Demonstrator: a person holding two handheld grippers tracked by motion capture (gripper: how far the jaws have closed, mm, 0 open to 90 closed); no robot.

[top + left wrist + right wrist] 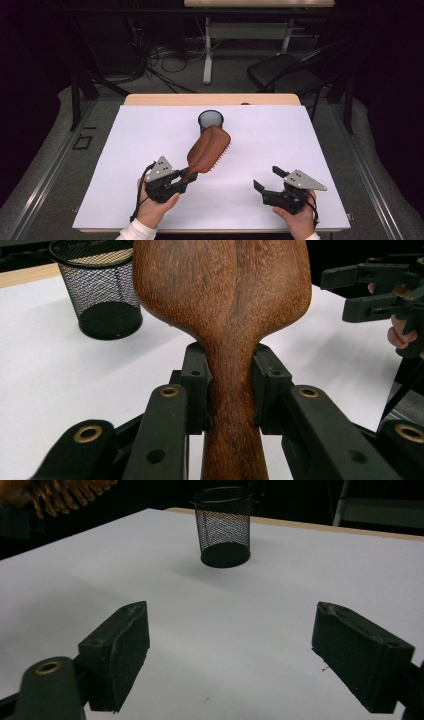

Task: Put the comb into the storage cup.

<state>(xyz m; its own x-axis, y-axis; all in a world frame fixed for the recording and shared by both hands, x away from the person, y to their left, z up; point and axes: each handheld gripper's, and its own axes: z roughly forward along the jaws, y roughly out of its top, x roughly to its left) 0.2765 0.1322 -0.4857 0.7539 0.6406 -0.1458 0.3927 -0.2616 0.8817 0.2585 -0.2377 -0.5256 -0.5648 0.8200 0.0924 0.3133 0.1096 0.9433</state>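
Note:
A brown wooden hairbrush (207, 149) is held above the white table (125, 165), its head angled up toward the black mesh cup (210, 120) at the back middle. My left gripper (186, 176) is shut on the brush's handle; in the left gripper view both pads (197, 385) press the handle (231, 405) just below the head. My right gripper (269, 179) rests low at the front right, open, with nothing between its jaws. In the right gripper view the mesh cup (222, 526) stands ahead and the brush's bristles (60, 495) show at the top left.
The white sheet covers a wooden table whose back edge (210, 99) shows behind the cup. Beyond it are a dark chair (285, 72), a desk leg (207, 50) and floor cables. The sheet's front edge (210, 229) lies near the person's hands.

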